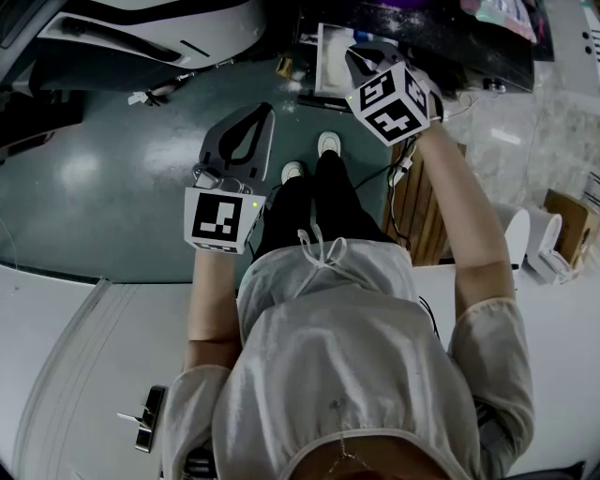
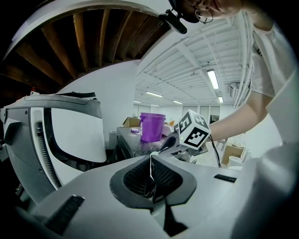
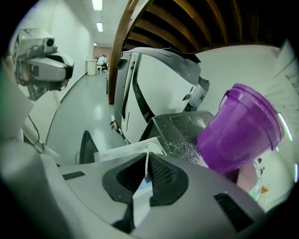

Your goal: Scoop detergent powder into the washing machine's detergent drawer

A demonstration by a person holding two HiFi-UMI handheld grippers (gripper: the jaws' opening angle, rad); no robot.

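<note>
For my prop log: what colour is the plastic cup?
Purple. The cup shows best in the right gripper view.

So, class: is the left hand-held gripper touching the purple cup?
Apart. The left gripper view shows the purple cup standing well beyond the left hand-held gripper, with open space between them.

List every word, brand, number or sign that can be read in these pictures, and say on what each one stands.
No word or number can be read in any view.
Left cube and right cube: black-and-white square patterns only, not letters.
Packet at the top right of the head view: the print is too blurred to read.
Purple cup: no label shows on the sides in view.
</note>
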